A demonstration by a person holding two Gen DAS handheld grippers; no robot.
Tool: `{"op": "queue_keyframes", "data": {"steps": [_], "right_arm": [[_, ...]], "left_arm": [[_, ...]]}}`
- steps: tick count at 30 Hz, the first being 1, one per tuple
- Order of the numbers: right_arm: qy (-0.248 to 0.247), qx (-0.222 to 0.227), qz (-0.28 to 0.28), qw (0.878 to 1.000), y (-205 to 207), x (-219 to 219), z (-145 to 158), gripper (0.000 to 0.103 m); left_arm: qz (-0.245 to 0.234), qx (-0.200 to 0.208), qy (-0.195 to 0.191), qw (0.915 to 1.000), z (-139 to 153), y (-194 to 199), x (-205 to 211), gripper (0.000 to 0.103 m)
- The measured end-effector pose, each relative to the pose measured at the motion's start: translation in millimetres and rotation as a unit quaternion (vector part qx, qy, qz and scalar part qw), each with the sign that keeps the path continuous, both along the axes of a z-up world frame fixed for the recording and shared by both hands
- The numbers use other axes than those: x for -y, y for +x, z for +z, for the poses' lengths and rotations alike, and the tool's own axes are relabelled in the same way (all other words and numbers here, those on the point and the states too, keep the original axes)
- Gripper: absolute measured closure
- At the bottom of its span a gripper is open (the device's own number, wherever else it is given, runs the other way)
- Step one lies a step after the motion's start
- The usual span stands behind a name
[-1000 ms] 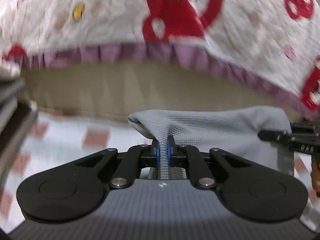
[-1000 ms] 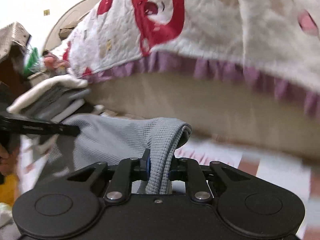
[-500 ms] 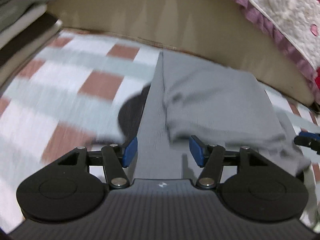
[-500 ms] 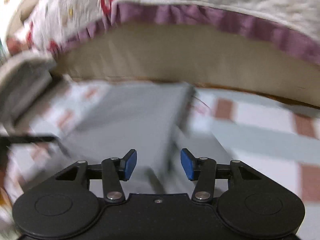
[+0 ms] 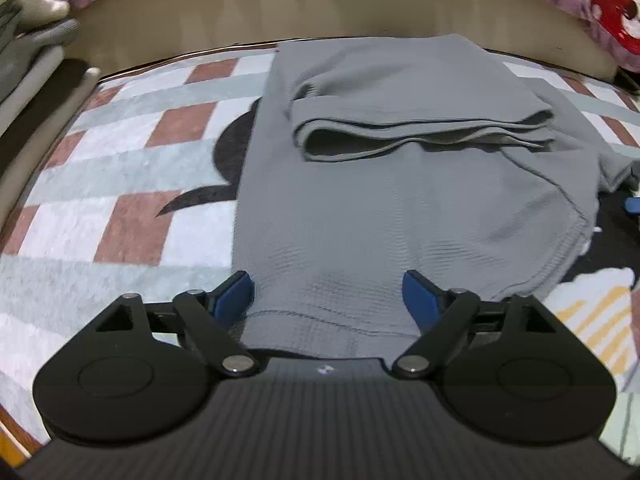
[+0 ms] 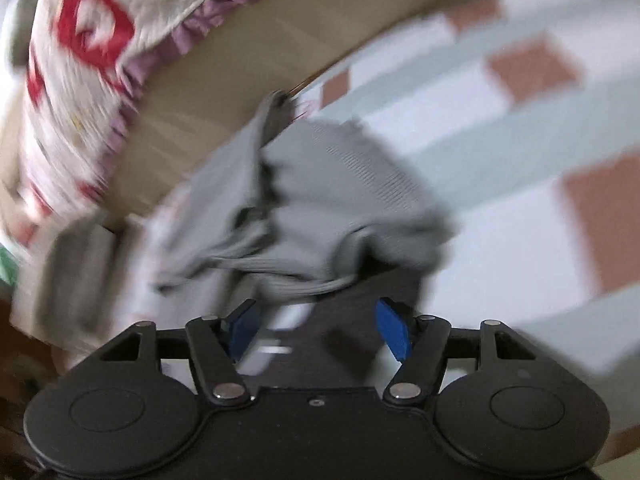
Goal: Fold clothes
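Note:
A grey knit garment (image 5: 400, 184) lies flat on the checked blanket, its far part folded back over itself in a loose doubled layer. My left gripper (image 5: 328, 300) hovers over the garment's near hem with its jaws opening; the cloth lies under and between the blue pads (image 5: 234, 295), which do not press on it. In the blurred right wrist view the same grey garment (image 6: 328, 200) is bunched at its edge. My right gripper (image 6: 318, 326) is just short of that edge, jaws opening, and nothing is pinched between its blue pads (image 6: 394, 332).
The checked blanket (image 5: 120, 184) in white, pale green and brick red covers the surface. A beige mattress side (image 5: 320, 4) under a white quilt with red prints (image 6: 88, 52) stands behind. A stack of folded clothes (image 5: 28, 52) sits at the far left.
Both grippers let go of the grey garment and spread their jaws. The garment dropped from hanging to lying on the blanket, top part folded over. Both hands sank and drew back; the right one rolled.

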State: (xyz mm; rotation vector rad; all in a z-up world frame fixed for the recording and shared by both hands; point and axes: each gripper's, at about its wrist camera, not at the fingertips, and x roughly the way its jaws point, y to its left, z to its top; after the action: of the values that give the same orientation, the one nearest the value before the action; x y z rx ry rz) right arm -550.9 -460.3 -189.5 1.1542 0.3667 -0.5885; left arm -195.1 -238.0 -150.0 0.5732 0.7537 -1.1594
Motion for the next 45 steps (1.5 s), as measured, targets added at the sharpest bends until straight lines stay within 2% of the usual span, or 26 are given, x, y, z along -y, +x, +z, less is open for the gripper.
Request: {"op": "queue_keyframes", "data": {"steps": [2,5,8,9,10,11,12,14,15,18,21,22,26,28,29,30,35,36,38,39,41,42,43,44,45], "right_arm": [[0.016,0.027,-0.040,0.999,9,5,-9,0.031],[0.013,0.052,-0.124,0.991,19,20,-15,0.031],[-0.009,0.031,-0.167,0.985,31,33,-9,0.032],[-0.025,0.011,-0.163,0.986,36,36,-6,0.043],[-0.044,-0.011,-0.155,0.987,40,40,-1,0.083],[-0.079,-0.031,-0.140,0.986,43,39,8,0.095],[-0.132,-0.045,-0.130,0.982,41,34,20,0.095],[-0.237,-0.073,-0.110,0.962,36,22,44,0.098],[-0.268,-0.089,-0.102,0.954,35,19,50,0.099],[-0.240,-0.156,-0.096,0.953,39,27,27,0.098],[-0.217,-0.214,-0.097,0.948,40,32,6,0.090],[-0.224,-0.218,-0.111,0.943,36,28,6,0.078],[-0.256,-0.290,-0.125,0.914,32,18,13,0.076],[-0.268,-0.299,-0.149,0.904,27,11,20,0.057],[-0.271,-0.295,-0.162,0.902,21,7,24,0.052],[-0.269,-0.285,-0.170,0.904,12,4,25,0.048],[-0.240,-0.212,-0.163,0.933,-2,0,31,0.048],[-0.234,-0.197,-0.155,0.939,-1,-2,32,0.048],[-0.218,-0.170,-0.128,0.952,7,-6,33,0.048],[-0.211,-0.158,-0.114,0.958,11,-9,34,0.048],[-0.186,-0.149,-0.066,0.969,27,-13,39,0.047],[-0.171,-0.148,-0.036,0.973,38,-14,41,0.040],[-0.154,-0.149,-0.002,0.977,51,-15,44,0.039],[-0.135,-0.151,0.037,0.979,65,-18,49,0.039],[-0.123,-0.138,0.061,0.981,74,-23,55,0.039]], "left_arm": [[0.012,-0.008,-0.006,0.9999,-2,5,-3,0.020],[0.021,-0.019,-0.012,0.9995,-2,12,-6,0.029],[0.019,-0.019,-0.012,0.9996,-2,14,-7,0.031],[0.018,-0.019,-0.013,0.9996,-2,14,-7,0.031],[0.018,-0.019,-0.013,0.9996,-2,14,-7,0.031],[0.018,-0.018,-0.013,0.9996,-2,14,-7,0.031],[0.019,-0.018,-0.012,0.9996,-2,14,-7,0.031],[0.018,-0.019,-0.011,0.9996,-1,15,-9,0.031],[0.015,-0.019,-0.010,0.9997,-1,15,-9,0.030],[0.015,-0.027,-0.005,0.9995,-1,20,-9,0.028],[0.030,-0.032,0.007,0.9990,0,23,-11,0.027],[0.039,-0.032,0.010,0.9987,0,25,-14,0.026],[0.056,-0.035,0.012,0.9977,4,27,-22,0.027],[0.056,-0.025,0.004,0.9981,11,24,-22,0.029],[0.057,-0.017,0.000,0.9982,14,20,-22,0.028],[0.060,-0.010,-0.002,0.9981,17,17,-23,0.028],[0.100,0.006,-0.005,0.9949,24,9,-34,0.029],[0.114,0.014,0.004,0.9934,25,9,-37,0.036],[0.139,0.009,0.013,0.9902,30,15,-43,0.063],[0.151,0.006,0.017,0.9884,33,18,-47,0.085],[0.164,-0.016,-0.008,0.9863,46,24,-55,0.087],[0.158,-0.021,-0.015,0.9871,55,26,-57,0.086],[0.153,-0.024,-0.021,0.9878,63,27,-58,0.086],[0.147,-0.018,-0.025,0.9886,72,27,-58,0.084],[0.137,-0.006,-0.028,0.9901,82,26,-58,0.078]]}}
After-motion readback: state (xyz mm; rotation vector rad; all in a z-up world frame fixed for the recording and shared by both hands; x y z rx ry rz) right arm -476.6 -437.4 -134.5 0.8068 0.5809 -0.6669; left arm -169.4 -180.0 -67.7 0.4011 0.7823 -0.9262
